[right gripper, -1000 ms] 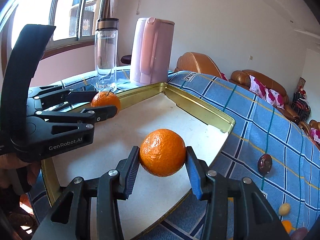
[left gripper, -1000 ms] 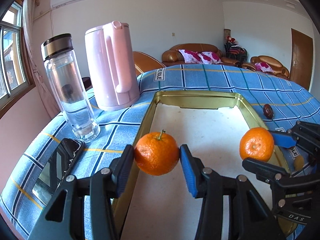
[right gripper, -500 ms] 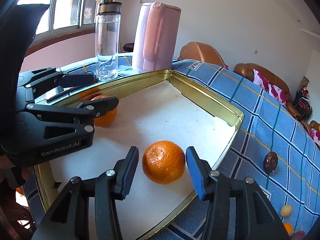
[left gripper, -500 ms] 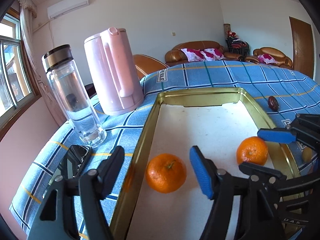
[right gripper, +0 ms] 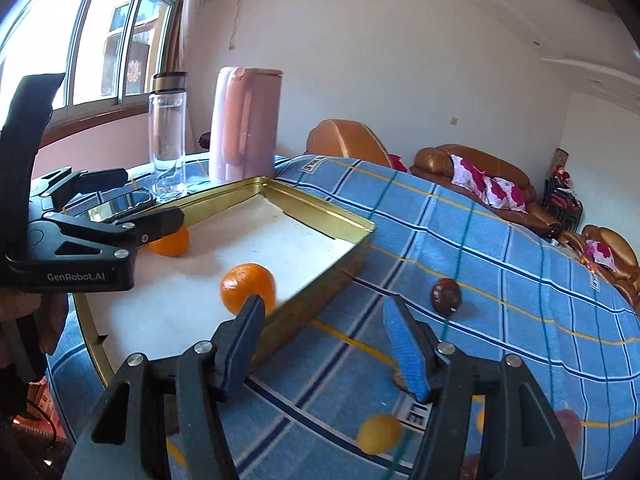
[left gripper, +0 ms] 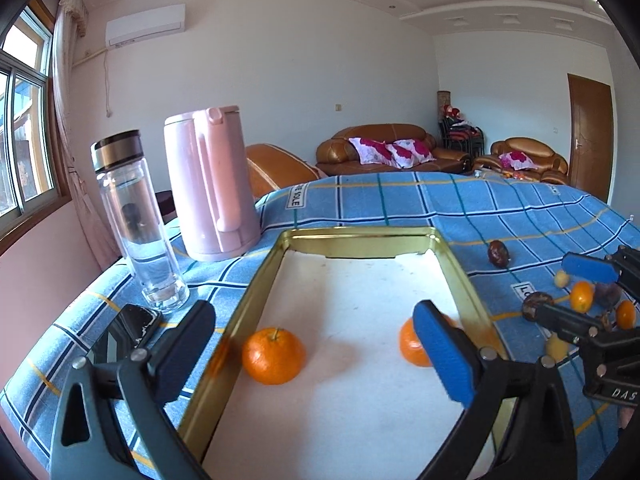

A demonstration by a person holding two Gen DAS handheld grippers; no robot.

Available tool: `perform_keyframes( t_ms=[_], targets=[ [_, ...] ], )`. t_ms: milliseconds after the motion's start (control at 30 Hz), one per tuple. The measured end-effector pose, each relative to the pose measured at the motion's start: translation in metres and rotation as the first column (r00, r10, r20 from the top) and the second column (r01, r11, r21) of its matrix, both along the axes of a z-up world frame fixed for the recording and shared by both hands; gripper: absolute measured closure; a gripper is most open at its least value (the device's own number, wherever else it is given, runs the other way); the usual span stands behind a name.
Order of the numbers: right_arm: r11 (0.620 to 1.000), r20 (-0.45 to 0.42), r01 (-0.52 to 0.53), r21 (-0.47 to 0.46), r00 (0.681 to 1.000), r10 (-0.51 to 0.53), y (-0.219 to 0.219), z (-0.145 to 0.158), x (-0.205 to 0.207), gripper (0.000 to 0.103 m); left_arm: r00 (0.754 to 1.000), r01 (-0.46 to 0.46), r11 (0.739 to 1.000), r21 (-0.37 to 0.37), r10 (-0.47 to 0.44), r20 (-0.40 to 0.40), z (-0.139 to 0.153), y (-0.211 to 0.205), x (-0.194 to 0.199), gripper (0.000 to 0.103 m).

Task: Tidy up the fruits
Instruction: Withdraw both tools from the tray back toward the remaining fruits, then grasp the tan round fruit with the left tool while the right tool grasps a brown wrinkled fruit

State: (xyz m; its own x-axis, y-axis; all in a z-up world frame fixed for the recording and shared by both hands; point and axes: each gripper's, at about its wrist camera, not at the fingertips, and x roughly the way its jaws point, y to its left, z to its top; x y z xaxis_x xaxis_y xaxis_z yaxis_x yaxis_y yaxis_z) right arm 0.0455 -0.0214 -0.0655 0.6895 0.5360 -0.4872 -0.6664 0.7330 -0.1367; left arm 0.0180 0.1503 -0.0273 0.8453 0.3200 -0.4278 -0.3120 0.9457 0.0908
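Two mandarins lie in the gold-rimmed tray: one with a stem at its left side, one at its right side, half hidden by my left finger. My left gripper is open and empty above the tray's near end. In the right wrist view the tray holds the same mandarins. My right gripper is open and empty over the blue cloth just right of the tray. It also shows in the left wrist view.
A pink kettle and a clear bottle stand left of the tray, with a phone in front of them. Small fruits lie on the checked cloth to the right: a dark date, a yellow one, kumquats.
Both grippers opened and let their mandarins down into the tray, then drew back and up. My right gripper swung right, off the tray and over the cloth.
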Motion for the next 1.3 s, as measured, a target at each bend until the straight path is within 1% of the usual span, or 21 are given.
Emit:
perform_keyframes(
  t_ms=[100,233,333,433,500,633,733,767,833,867,933,1067,1133,1267,1300],
  targets=[
    [0.997,0.011,0.077,0.024,0.997,-0.077,-0.035,0.003,0.0,0.04,0.998,0.054,0.999,-0.004,-0.054,0.014,0.002,-0.021,0.002,0.002],
    [0.985,0.007,0.167,0.043,0.986,-0.168,-0.076,0.004,-0.001,0.04,0.993,0.12,0.993,0.004,-0.12,0.009,0.0,-0.051,0.005,0.002],
    [0.976,-0.009,0.211,0.062,0.978,-0.211,-0.099,0.002,-0.002,0.04,0.987,0.164,0.986,0.023,-0.163,-0.007,-0.003,-0.07,0.01,0.002],
    [0.969,-0.024,0.238,0.072,0.971,-0.237,-0.112,-0.002,-0.003,0.04,0.981,0.193,0.981,0.035,-0.192,-0.019,-0.005,-0.086,0.012,0.002],
    [0.968,-0.047,0.24,0.069,0.97,-0.237,-0.115,-0.007,-0.002,0.04,0.973,0.229,0.973,0.029,-0.228,-0.029,-0.006,-0.097,0.013,0.002],
    [0.975,-0.079,0.218,0.052,0.974,-0.213,-0.113,-0.017,-0.001,0.04,0.959,0.282,0.958,0.046,-0.28,-0.046,-0.008,-0.118,0.017,0.003],
    [0.977,-0.098,0.212,0.037,0.973,-0.207,-0.11,-0.023,0.001,0.042,0.946,0.317,0.948,0.019,-0.315,-0.072,-0.013,-0.129,0.024,0.005],
    [0.978,-0.107,0.208,0.029,0.973,-0.204,-0.108,-0.025,0.002,0.044,0.942,0.327,0.945,0.008,-0.325,-0.08,-0.016,-0.131,0.025,0.006],
    [0.979,-0.121,0.205,0.019,0.972,-0.201,-0.108,-0.028,0.004,0.052,0.933,0.345,0.939,-0.007,-0.344,-0.101,-0.02,-0.137,0.029,0.012],
    [0.979,-0.125,0.203,0.02,0.972,-0.199,-0.109,-0.028,0.005,0.055,0.93,0.352,0.936,-0.012,-0.351,-0.112,-0.023,-0.139,0.03,0.013],
    [0.98,-0.149,0.198,0.003,0.969,-0.195,-0.107,-0.031,0.008,0.056,0.922,0.365,0.931,-0.027,-0.366,-0.128,-0.027,-0.142,0.033,0.018],
    [0.985,-0.204,0.169,-0.045,0.963,-0.175,-0.102,-0.038,0.015,0.057,0.907,0.389,0.92,-0.045,-0.391,-0.153,-0.033,-0.147,0.036,0.02],
    [0.983,-0.225,0.179,-0.047,0.957,-0.185,-0.102,-0.039,0.019,0.058,0.9,0.401,0.915,-0.048,-0.403,-0.166,-0.033,-0.149,0.038,0.025],
    [0.98,-0.233,0.192,-0.061,0.952,-0.201,-0.102,-0.041,0.021,0.057,0.882,0.426,0.903,-0.055,-0.428,-0.194,-0.037,-0.155,0.043,0.026],
    [0.979,-0.235,0.197,-0.059,0.95,-0.206,-0.102,-0.041,0.021,0.057,0.875,0.438,0.897,-0.055,-0.44,-0.204,-0.037,-0.157,0.044,0.026]
  ],
)
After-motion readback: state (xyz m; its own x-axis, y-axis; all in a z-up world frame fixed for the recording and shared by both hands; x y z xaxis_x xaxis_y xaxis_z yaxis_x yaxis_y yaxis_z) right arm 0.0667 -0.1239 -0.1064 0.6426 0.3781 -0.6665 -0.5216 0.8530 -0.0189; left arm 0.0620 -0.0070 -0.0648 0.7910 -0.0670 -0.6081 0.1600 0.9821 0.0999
